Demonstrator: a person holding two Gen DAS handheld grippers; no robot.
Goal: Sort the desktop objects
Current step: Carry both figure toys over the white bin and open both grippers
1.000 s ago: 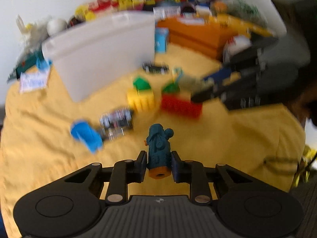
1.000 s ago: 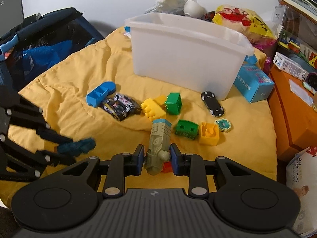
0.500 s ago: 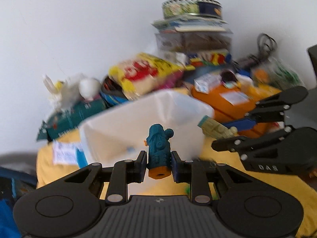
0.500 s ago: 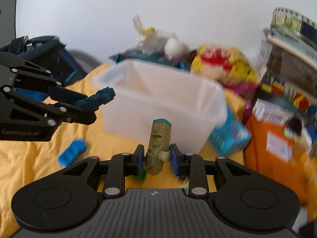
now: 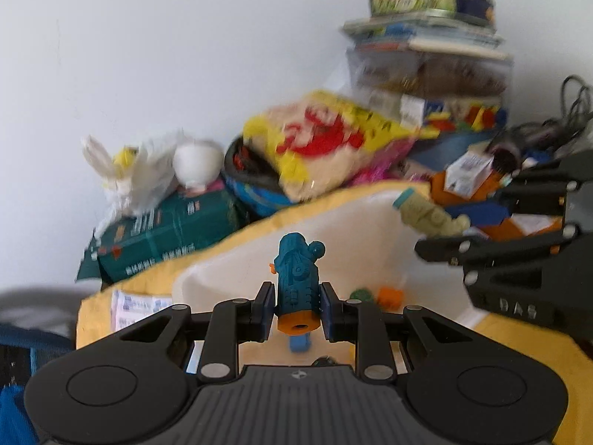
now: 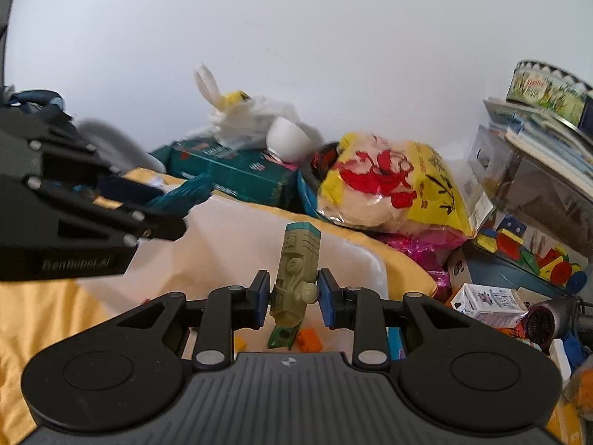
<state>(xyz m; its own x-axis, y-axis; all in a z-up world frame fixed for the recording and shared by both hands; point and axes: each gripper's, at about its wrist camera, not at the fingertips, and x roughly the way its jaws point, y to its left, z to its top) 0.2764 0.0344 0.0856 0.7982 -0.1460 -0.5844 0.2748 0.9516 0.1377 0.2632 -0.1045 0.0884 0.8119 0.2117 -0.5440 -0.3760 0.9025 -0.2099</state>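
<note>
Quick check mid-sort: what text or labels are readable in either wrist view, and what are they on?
"GenRobot.AI", blurred, roughly read: side of left gripper.
"DAS": side of right gripper.
White lettering on green box: unreadable.
Print on yellow bag, white carton, round tin: too blurred or small.

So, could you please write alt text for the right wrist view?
The right gripper holds an olive-green toy above a white bin on a yellow cloth. The left gripper enters from the left with a teal toy; cluttered bags and boxes line the wall.
</note>
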